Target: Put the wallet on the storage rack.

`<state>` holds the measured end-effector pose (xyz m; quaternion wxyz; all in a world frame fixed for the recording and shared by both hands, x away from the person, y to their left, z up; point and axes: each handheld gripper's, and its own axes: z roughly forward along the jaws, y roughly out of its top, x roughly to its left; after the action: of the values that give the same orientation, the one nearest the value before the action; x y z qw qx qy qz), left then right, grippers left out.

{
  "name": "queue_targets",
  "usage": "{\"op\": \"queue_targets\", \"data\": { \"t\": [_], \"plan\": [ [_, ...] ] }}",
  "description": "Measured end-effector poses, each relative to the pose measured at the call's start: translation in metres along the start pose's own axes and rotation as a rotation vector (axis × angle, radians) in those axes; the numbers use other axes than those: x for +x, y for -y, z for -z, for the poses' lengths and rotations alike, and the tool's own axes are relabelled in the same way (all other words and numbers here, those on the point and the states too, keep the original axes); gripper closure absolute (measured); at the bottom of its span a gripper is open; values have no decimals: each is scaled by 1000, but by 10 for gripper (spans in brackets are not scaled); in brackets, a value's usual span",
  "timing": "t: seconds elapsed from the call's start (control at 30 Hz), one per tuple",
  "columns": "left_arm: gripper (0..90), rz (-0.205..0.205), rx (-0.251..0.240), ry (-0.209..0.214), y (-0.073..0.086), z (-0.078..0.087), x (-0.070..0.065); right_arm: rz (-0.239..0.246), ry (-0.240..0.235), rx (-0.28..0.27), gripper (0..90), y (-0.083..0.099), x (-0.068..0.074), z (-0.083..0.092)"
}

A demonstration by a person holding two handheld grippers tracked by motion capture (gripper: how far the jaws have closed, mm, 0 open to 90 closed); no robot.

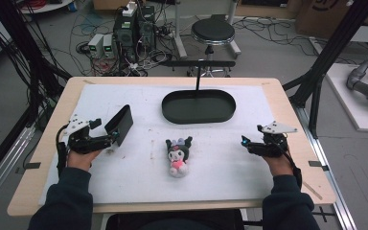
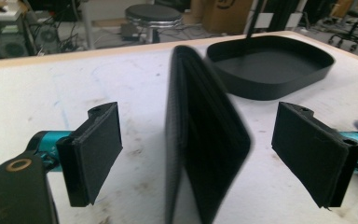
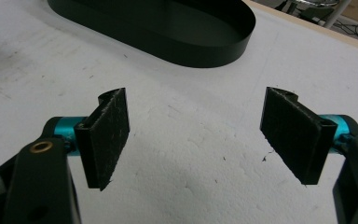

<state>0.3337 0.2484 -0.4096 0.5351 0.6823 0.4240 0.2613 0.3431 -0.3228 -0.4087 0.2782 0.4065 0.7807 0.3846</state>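
A black folded wallet [image 1: 120,124] stands on its edge on the white mat at the left. In the left gripper view the wallet [image 2: 205,135] sits between the jaws of my left gripper [image 2: 203,140], with a clear gap to each pad [image 2: 95,149], so that gripper [image 1: 111,140] is open. A small plush toy [image 1: 178,155] with black ears and a pink body lies at the middle of the mat. My right gripper [image 1: 246,142] rests at the right, open, with bare mat between its jaws [image 3: 200,135].
A black oval tray [image 1: 199,115] lies at the back middle of the mat, and its wall [image 3: 186,51] is ahead of the right gripper. A thin black stand [image 1: 198,72] rises behind it. The white mat [image 1: 139,177] covers a wooden table.
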Motion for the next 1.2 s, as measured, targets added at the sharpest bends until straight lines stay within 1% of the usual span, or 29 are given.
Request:
{"op": "queue_targets", "data": {
  "t": [0.03, 0.07, 0.13, 0.2, 0.27, 0.37, 0.4, 0.43, 0.47, 0.53, 0.57, 0.6, 0.63, 0.67, 0.7, 0.73, 0.8, 0.87, 0.9, 1.0, 1.07, 1.1, 1.17, 1.2],
  "plan": [
    [157, -8, 1, 4, 0, -1, -3, 2, 0, -1, 243, 0, 0, 0],
    [157, -19, 11, -2, 1, -3, -4, 1, -1, 0, 243, 0, 0, 0],
    [157, -33, 49, -31, 5, -9, -6, 0, 0, 1, 243, 0, 0, 0],
    [158, -37, 85, -65, 9, -15, -5, 1, -1, 0, 243, 0, 0, 0],
    [158, -35, 110, -97, 12, -20, -4, 2, 0, 0, 243, 0, 0, 0],
    [169, -45, 143, -124, 15, -26, -4, -3, 1, 0, 243, 0, 0, 0],
    [204, -53, 152, -127, 16, -28, -4, -5, 1, 1, 243, 0, 0, 0],
    [272, -50, 154, -130, 16, -29, -5, -2, 0, -1, 243, 0, 0, 0],
    [357, -57, 161, -122, 16, -29, -5, -2, 0, -1, 243, 0, 0, 0],
    [498, -62, 169, -114, 16, -29, -7, -2, 0, 0, 243, 0, 0, 0],
    [565, -65, 166, -119, 15, -29, -8, -3, 0, -1, 243, 0, 0, 0],
    [633, -64, 160, -116, 15, -28, -9, -4, 1, 0, 243, 0, 0, 0],
    [718, -69, 156, -112, 14, -27, -9, -3, 2, -2, 243, 0, -1, 0],
    [738, -68, 147, -110, 13, -26, -9, -6, 2, -3, 243, 0, -1, 0],
    [762, -78, 136, -102, 12, -25, -9, -6, 2, -3, 243, 0, -1, 0],
    [767, -75, 128, -89, 11, -25, -9, -8, 3, -2, 243, 0, -1, 0],
    [771, -81, 123, -75, 7, -25, -10, -6, 2, -3, 243, 0, -1, 0],
    [772, -87, 103, -62, 1, -26, -12, -7, 5, -3, 243, 0, -2, 0],
    [772, -91, 92, -48, -3, -27, -13, -8, 4, -5, 243, 0, -2, 0],
    [773, -125, 64, 2, -17, -32, -17, -9, 3, -11, 243, -1, -2, 1],
    [773, -137, 40, 50, -27, -36, -20, -9, 1, -16, 243, -1, -2, 2],
    [773, -151, 33, 72, -33, -38, -21, -11, 1, -17, 244, -1, -2, 2],
    [773, -183, 10, 98, -42, -43, -25, -17, 1, -19, 243, -1, -3, 2],
    [773, -189, 3, 113, -46, -46, -26, -17, 1, -21, 243, -1, -3, 3]
  ]
}}
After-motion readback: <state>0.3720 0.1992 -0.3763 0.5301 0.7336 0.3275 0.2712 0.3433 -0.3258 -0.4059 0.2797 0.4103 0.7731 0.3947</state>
